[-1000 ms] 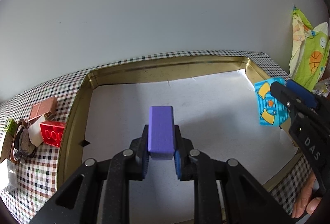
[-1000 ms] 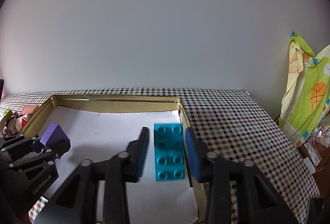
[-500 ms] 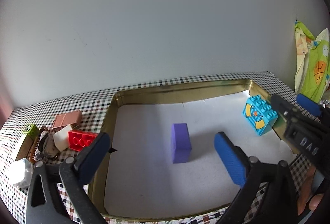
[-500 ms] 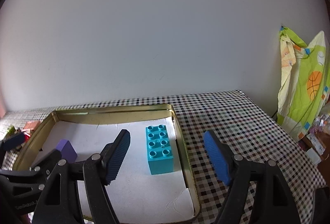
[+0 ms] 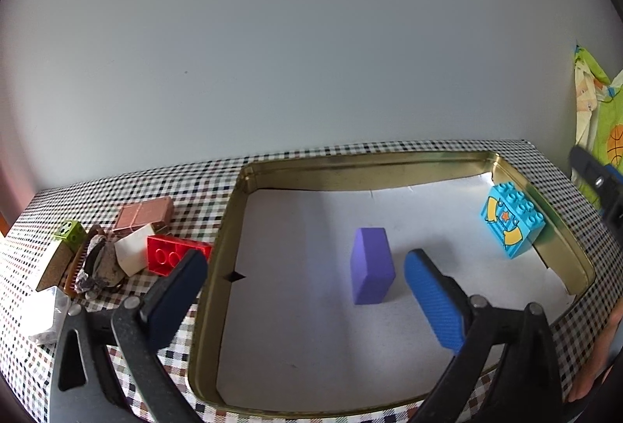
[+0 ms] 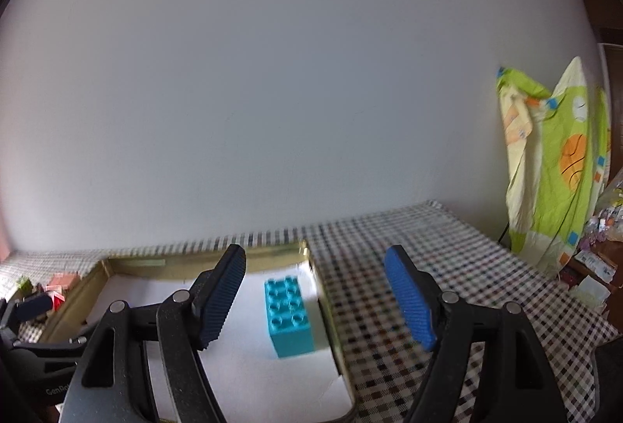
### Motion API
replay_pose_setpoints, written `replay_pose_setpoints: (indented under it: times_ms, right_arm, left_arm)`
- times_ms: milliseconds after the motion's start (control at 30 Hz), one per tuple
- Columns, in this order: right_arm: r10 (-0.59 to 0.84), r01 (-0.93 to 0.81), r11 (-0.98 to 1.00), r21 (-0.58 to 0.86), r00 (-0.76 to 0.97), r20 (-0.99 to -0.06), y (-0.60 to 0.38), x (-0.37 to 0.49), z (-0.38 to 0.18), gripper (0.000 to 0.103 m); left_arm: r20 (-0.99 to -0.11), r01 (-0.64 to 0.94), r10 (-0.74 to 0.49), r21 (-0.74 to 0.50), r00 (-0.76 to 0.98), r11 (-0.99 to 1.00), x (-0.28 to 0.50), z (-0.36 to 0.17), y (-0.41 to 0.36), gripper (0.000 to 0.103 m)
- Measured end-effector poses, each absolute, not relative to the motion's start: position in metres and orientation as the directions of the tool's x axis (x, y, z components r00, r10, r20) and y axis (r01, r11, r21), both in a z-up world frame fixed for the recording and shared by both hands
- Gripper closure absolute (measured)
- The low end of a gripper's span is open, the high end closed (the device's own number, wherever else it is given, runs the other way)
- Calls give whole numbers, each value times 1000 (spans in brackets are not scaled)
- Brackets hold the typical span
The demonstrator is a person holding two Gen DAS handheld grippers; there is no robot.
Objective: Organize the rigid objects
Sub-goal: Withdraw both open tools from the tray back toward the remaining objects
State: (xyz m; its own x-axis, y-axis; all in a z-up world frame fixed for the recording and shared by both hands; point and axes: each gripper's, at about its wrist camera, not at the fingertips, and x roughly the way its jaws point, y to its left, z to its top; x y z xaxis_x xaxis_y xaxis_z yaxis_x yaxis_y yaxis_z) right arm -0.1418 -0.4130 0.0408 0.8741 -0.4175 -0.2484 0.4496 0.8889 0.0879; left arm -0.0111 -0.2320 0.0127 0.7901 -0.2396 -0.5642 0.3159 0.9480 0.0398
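A purple block (image 5: 370, 275) and turquoise brick (image 5: 511, 221) sit in a gold tray (image 5: 350, 171) on checked cloth (image 5: 187, 185).

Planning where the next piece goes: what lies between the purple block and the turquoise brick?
Only bare white tray liner, seen in the left wrist view, between purple block and turquoise brick.

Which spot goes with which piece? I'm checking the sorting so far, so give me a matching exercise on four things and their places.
Things:
1. purple block
2. cyan brick
3. red brick
4. left tongs

Places:
A. on the checked cloth, left of the tray
B. inside the tray, by its right wall
C. open, above the tray's near left side
D. inside the tray, near the middle

Pairs: 1-D, 2-B, 3-A, 4-C
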Motion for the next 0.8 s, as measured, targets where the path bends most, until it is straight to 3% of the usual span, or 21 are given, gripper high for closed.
replay_pose_setpoints:
  times_ms: [100,433,800]
  right_arm:
    - [-439,464,881,94,875,-204,-412,-148,43,27]
    - [-482,502,863,61,852,-204,-407,-150,44,27]
    - [-524,534,845,42,840,-142,-384,-167,47,27]
  left_arm:
    - [-551,309,-231,52,802,949,-14,14,-230,0]
    - [-522,295,-215,74,825,953,-21,17,-215,0]
    - [-515,250,-180,69,838,966,-24,16,-171,0]
